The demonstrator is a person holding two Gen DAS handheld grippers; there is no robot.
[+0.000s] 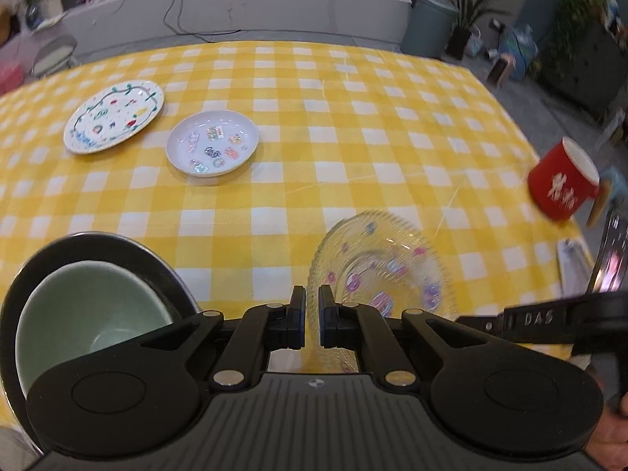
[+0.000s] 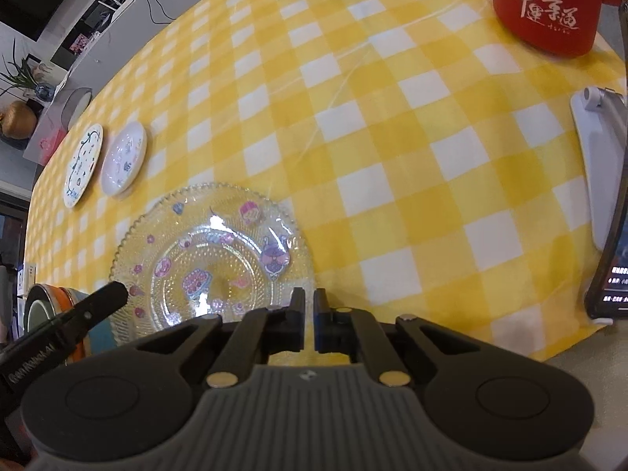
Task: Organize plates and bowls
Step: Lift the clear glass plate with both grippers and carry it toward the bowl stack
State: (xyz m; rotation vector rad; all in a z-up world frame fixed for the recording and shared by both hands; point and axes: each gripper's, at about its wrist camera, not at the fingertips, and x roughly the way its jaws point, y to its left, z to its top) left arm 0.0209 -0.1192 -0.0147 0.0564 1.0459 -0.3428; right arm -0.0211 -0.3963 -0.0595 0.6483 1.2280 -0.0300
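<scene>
A clear glass plate [image 1: 382,271] with cartoon stickers lies on the yellow checked cloth near the table's front edge. My left gripper [image 1: 312,316] is shut on its left rim, and the ridged glass edge shows between the pads. In the right wrist view the same plate [image 2: 212,259] fills the lower left, with the left gripper's finger [image 2: 112,294] at its far side. My right gripper [image 2: 309,316] is shut right at the plate's near right rim; I cannot tell whether it touches the glass. Two white plates, one painted [image 1: 114,115] and one stickered [image 1: 213,143], sit at the back left.
A pale green bowl [image 1: 90,314] sits nested in a black dish [image 1: 23,290] at the left front. A red mug [image 2: 549,11] stands at the right, and a phone [image 2: 610,271] leans on a white stand [image 2: 592,149] by the right edge. The cloth's edge is close below the grippers.
</scene>
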